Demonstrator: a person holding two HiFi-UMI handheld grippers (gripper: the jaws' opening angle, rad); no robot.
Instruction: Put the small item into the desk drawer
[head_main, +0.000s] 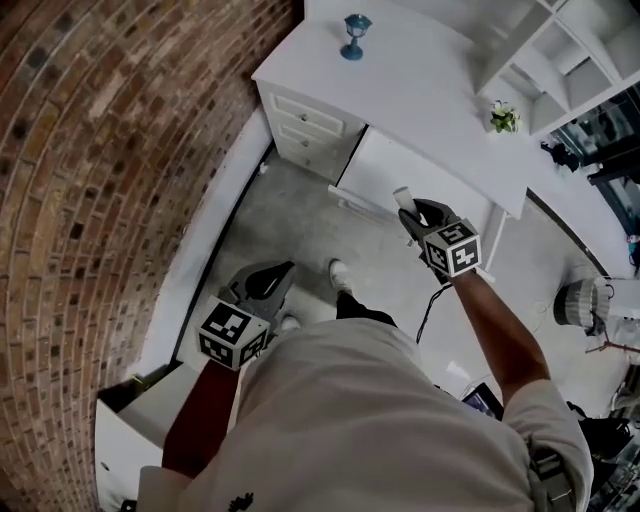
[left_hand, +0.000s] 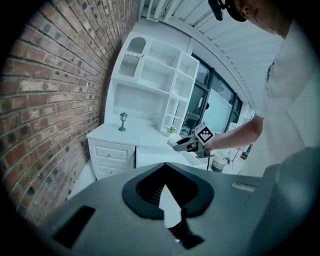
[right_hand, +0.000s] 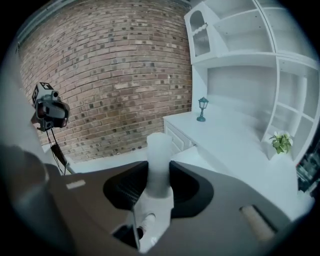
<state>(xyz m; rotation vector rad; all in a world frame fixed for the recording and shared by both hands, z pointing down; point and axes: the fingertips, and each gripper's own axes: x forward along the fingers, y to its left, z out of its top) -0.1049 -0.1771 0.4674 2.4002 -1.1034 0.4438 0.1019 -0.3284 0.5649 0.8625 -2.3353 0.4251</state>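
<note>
The small item is a white cylinder (head_main: 402, 196) (right_hand: 159, 160). My right gripper (head_main: 411, 213) (right_hand: 159, 187) is shut on it and holds it upright over the pulled-out desk drawer (head_main: 395, 165). That drawer sticks out from under the white desk (head_main: 420, 90) and its inside looks bare. My left gripper (head_main: 278, 274) (left_hand: 167, 200) hangs low at the left above the grey floor, jaws together with nothing in them. The left gripper view shows the right gripper (left_hand: 184, 144) in front of the desk.
A bank of closed drawers (head_main: 305, 125) forms the desk's left end. On the desktop stand a small blue lamp (head_main: 354, 36) and a little potted plant (head_main: 503, 117). A brick wall (head_main: 100, 150) runs along the left. A fan (head_main: 580, 305) sits on the floor at right.
</note>
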